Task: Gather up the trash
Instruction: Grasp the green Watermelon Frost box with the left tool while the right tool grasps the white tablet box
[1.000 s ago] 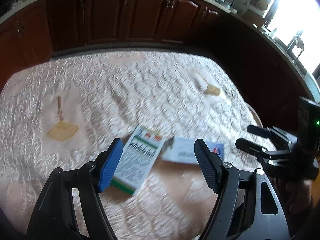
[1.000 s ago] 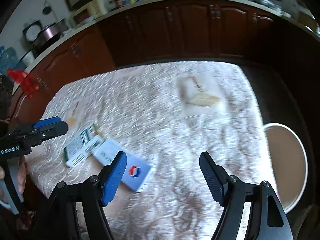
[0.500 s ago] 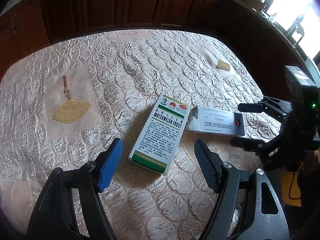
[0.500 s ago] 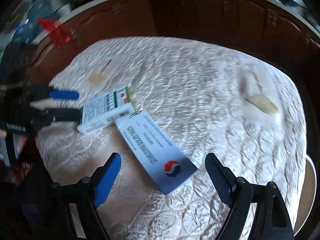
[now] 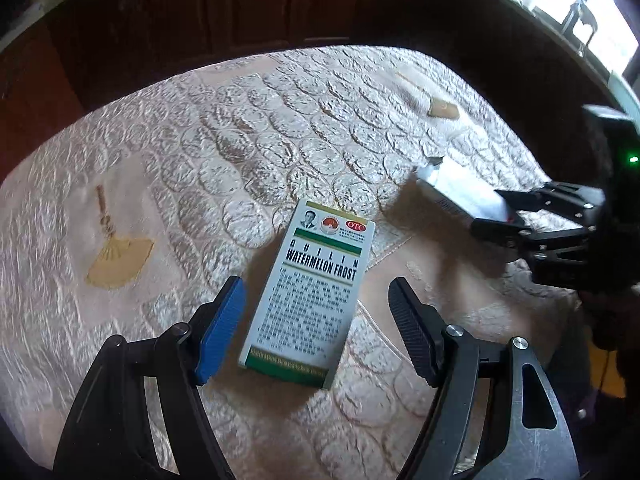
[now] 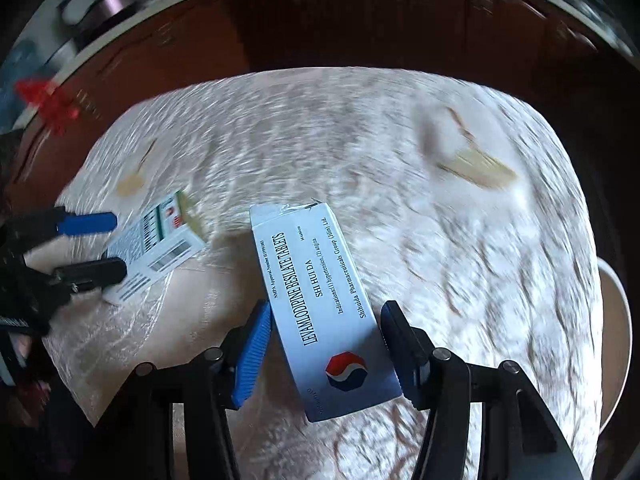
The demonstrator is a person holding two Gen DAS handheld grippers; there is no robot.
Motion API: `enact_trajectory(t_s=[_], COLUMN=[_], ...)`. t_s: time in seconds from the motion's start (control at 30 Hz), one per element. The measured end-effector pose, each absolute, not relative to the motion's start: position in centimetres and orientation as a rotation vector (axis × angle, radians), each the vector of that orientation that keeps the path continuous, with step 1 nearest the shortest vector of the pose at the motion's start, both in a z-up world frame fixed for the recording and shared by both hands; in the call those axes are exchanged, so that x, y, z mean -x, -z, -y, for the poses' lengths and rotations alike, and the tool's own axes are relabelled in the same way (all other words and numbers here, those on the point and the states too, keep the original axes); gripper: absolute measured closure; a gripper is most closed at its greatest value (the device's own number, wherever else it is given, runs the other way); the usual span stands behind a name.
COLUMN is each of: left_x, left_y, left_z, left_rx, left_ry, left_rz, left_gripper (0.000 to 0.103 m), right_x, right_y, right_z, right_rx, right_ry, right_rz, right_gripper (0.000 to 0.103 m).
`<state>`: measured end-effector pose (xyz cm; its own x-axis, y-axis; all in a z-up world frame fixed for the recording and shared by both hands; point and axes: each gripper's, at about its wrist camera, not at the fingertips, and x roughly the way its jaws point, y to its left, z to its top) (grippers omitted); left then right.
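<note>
**Both grippers closing in on empty boxes**

The right gripper [image 6: 326, 344] is closing around the blue box [image 6: 320, 304], pads nearly touching. The left gripper [image 5: 316, 328] is hanging open astride the green box [image 5: 310, 292], both lying flat on the surface [image 5: 240, 140] for pickup.

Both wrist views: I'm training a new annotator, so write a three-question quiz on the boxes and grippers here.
1. True or false: the left gripper is clamped on the Watermelon Frost box.
2. Which box lies between the right gripper's closing jaws? A) green-banded box B) blue-and-white tablets box C) neither
3. Fill in: both boxes rest on an embossed ____.

Key: 1 false, the box lies between open jaws; 2 B; 3 tablecloth.
</note>
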<state>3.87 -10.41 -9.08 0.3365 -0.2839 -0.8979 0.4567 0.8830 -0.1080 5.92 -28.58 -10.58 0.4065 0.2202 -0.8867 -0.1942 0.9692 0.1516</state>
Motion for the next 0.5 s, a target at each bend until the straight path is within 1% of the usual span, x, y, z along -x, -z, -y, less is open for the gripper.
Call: enact_trajectory(t_s=[0.07,0.17,0.33,0.5], left_x=[-4.4,-5.2,-6.0,-6.3], left_y=[9.8,10.7,12.1,12.6], left_z=[11.0,11.6,11.5,10.8], left_rx=[-0.212,-0.251,-0.247,-0.198], left_ry=[0.473,0.452,0.402,0.362], left_rz=[-1.136,-1.145,-1.170,-1.184], left_gripper=[0.030,0.030,0.030,0.030], right_x=[-5.5,-5.5,-5.8,-6.2], right_y=[10.7,10.8,10.3,10.5], right_z=[28.5,28.3,27.6,27.1], right_rx=[-0.021,-0.048,-0.011,0.016], right_ry=[-0.255,-0.266,-0.261,-0.249], right_rz=[-1.121,-1.136,-1.121,-1.133], right_gripper=[0.048,0.037,0.033,0.033])
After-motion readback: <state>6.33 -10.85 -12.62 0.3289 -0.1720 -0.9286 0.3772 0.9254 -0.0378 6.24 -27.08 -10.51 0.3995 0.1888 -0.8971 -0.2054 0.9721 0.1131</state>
